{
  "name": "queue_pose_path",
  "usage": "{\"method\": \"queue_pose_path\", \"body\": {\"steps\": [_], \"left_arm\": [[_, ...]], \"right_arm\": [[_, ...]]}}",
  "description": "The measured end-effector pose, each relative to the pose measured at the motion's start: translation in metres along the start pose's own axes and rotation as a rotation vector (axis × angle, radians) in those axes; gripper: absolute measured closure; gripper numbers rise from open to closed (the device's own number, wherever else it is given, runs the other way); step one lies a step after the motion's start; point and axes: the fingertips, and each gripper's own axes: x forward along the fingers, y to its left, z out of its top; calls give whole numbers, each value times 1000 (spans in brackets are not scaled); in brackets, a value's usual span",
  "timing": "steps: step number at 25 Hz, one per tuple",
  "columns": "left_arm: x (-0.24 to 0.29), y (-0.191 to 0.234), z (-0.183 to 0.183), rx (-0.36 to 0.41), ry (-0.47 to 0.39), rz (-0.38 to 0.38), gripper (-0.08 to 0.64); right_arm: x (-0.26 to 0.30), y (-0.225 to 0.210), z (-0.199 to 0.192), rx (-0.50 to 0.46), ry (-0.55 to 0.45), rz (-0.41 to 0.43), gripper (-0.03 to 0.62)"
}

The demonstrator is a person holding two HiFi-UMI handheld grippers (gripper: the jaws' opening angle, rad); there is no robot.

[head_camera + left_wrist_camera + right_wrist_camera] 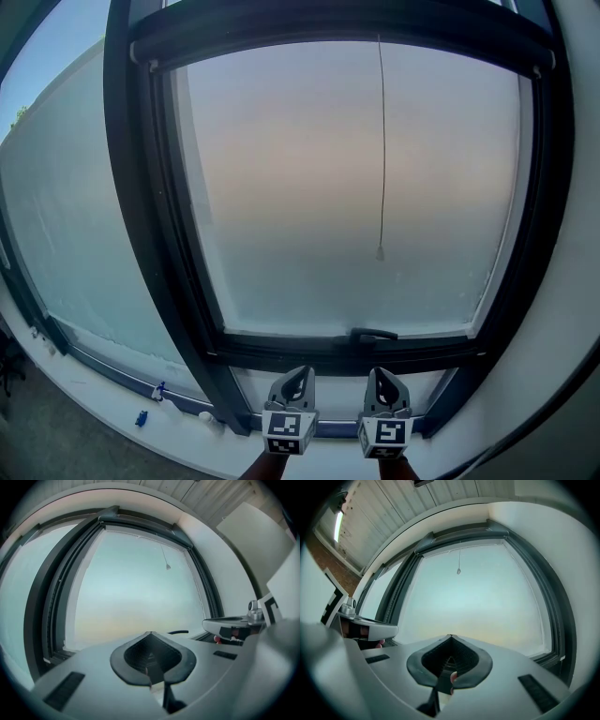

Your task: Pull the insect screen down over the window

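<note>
window [141, 187]: dark frame around pale, hazy pane [309, 187]; dark handle [373, 334] lying flat along bottom rail, just right of centre.

insect screen: cannot tell whether any mesh drawn over pane. dark top bar [328, 33] across head of frame. thin pull cord [381, 141] hanging from that bar, right of centre, ending in small weight [380, 252] about mid-height of pane, hanging free, touched by nothing.

left claw [297, 375]: low, below bottom rail, tip pointing up at pane; pressed together, pinching nothing.

right claw [382, 377]: just beside left one, same height, likewise pressed together and empty; well below cord weight.

marker cubes [289, 432] of both facing head view.
</note>
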Motion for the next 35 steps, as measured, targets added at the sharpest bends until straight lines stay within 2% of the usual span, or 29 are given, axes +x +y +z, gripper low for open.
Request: {"method": "queue_pose_path", "body": {"steps": [4,7,12,16,20,27,32,35], "left_arm": [[8,6,27,-3,-55,-21,565],[19,24,42,82,-78,5,565],[35,41,83,113,-152,25,565],[48,39,118,143,-210,-1,565],[60,40,159,169,-276,-21,565],[87,51,242,339,-401,38,565],[102,60,297,437,-459,73,565],[105,60,331,467,-510,94,565]], "right_arm": [[11,0,22,-9,-39,-4,589],[26,3,41,8,-78,-9,589],[52,1,92,-58,-169,-4,589],[68,-9,134,-52,-250,-15,589],[83,-17,175,-106,-322,-22,589],[105,-24,268,-222,-479,-22,589],[112,-40,321,-328,-538,-45,589],[116,-53,343,-312,-554,-38,589]]}}
